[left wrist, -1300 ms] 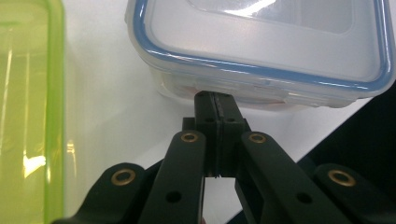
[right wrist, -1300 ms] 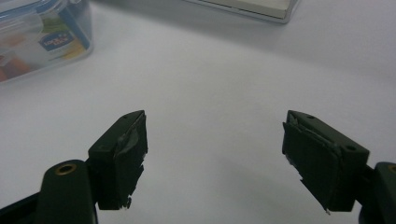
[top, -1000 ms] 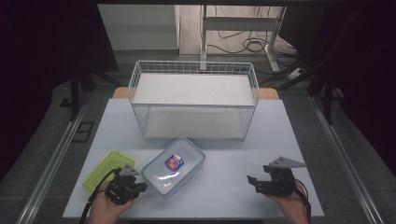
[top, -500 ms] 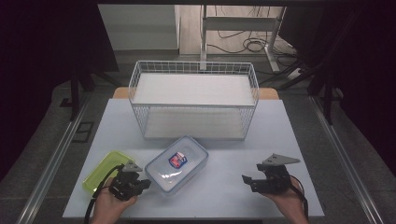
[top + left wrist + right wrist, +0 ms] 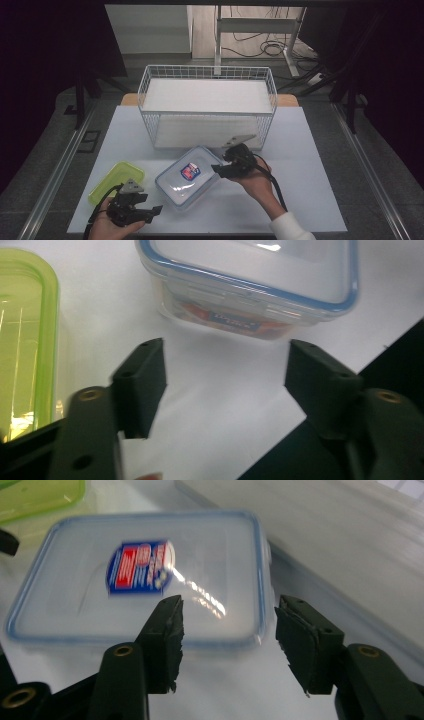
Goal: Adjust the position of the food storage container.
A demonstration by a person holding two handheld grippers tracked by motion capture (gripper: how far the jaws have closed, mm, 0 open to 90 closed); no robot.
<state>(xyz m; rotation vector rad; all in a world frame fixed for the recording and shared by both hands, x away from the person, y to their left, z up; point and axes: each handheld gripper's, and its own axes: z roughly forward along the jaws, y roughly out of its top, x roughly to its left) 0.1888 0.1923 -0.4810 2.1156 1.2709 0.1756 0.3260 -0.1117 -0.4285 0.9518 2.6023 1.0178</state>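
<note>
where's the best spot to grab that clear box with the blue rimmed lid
Probably the short end of the clear box nearest the right hand-held gripper, coming in level from the basket side. The lid is flat and wide; only a rim edge fits between open jaws.

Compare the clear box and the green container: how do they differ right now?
The clear box has a blue-rimmed lid with a label; the green container is plain translucent green. The box looks bigger and lies between the open grippers; the green container sits left of it. Both rest flat on the table.

Left gripper [image 5: 150, 212] low and near, right gripper [image 5: 220, 167] extended forward, both fingers apart.
</note>
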